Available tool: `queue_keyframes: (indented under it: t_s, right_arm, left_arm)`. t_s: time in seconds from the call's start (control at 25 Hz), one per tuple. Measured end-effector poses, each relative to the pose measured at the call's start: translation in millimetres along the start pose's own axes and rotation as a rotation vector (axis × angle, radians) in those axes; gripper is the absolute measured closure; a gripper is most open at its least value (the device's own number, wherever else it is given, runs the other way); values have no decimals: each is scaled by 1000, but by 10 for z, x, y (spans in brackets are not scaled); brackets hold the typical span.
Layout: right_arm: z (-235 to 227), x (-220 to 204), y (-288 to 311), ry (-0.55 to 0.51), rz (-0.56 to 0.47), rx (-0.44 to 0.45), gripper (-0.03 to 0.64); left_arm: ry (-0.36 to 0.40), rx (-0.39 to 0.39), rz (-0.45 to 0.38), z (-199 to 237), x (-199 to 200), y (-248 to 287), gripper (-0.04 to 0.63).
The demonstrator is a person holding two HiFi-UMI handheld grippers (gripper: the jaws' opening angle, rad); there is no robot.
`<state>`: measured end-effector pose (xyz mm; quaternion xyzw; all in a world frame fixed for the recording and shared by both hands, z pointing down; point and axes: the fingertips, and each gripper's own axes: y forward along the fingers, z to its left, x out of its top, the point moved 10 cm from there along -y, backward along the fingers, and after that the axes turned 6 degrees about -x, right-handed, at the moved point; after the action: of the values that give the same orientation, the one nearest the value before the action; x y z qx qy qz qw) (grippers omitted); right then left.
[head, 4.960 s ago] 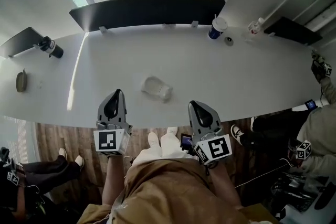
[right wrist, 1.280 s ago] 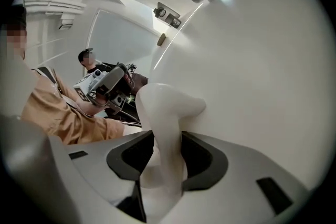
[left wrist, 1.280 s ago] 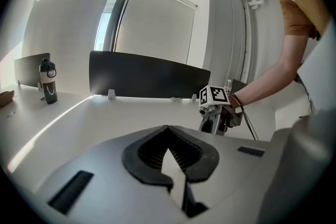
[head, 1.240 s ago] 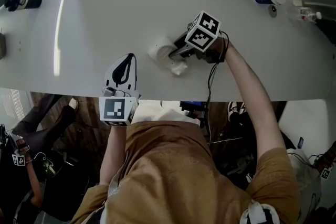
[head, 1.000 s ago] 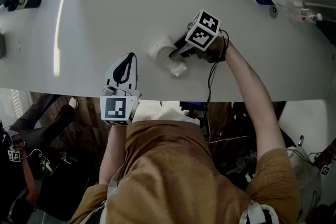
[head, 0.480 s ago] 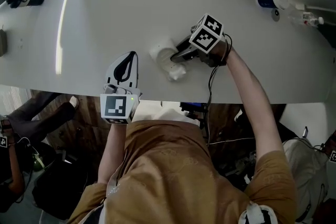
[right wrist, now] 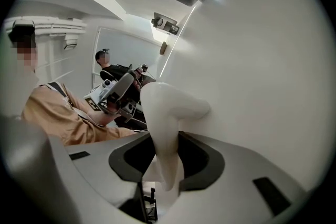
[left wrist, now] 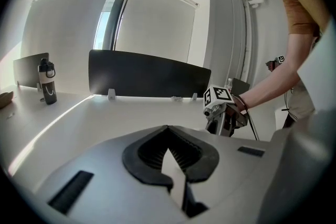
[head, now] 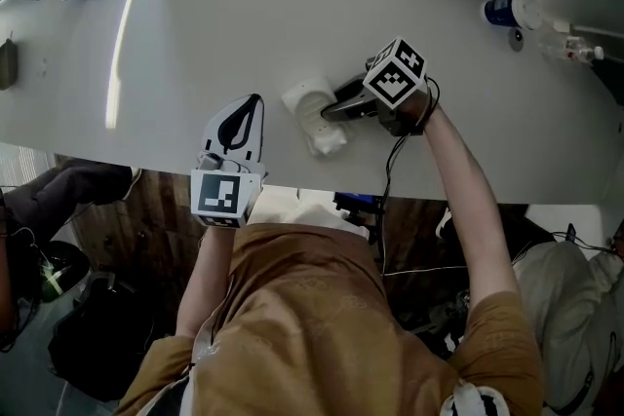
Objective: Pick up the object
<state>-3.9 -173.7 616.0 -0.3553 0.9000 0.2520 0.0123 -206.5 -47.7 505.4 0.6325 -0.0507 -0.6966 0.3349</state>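
Right gripper is reaching in from the right, and its jaws, set fairly wide, are pressed on either side of the white object. Its own view has that pale curved piece running straight down between the black pads. The object sits towards the near edge of the white table; whether it's clear of the surface, I can't tell. Left gripper rests at the table's near edge, just left of the object, jaws together and holding nothing.
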Motion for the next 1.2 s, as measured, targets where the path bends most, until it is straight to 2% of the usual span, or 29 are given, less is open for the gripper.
queue_keyframes:
  t_s: [0.28, 0.6, 0.72, 1.0, 1.2]
  right_arm:
    - [52, -49, -115, -4, -63, -11, 479]
    - [253, -66, -315, -32, -210, -27, 479]
    - [331, -66, -356, -46, -231, -40, 479]
    - [485, -117, -431, -73, -269, -68, 479]
    - [636, -240, -526, -75, -359, -90, 479]
  left_arm:
    - [16, -5, -6, -58, 9, 11, 589]
    - [10, -14, -34, -99, 96, -12, 589]
    - [36, -9, -38, -113, 123, -24, 589]
    - [40, -17, -55, -182, 145, -60, 589]
    - [60, 4, -72, -219, 152, -130, 589]
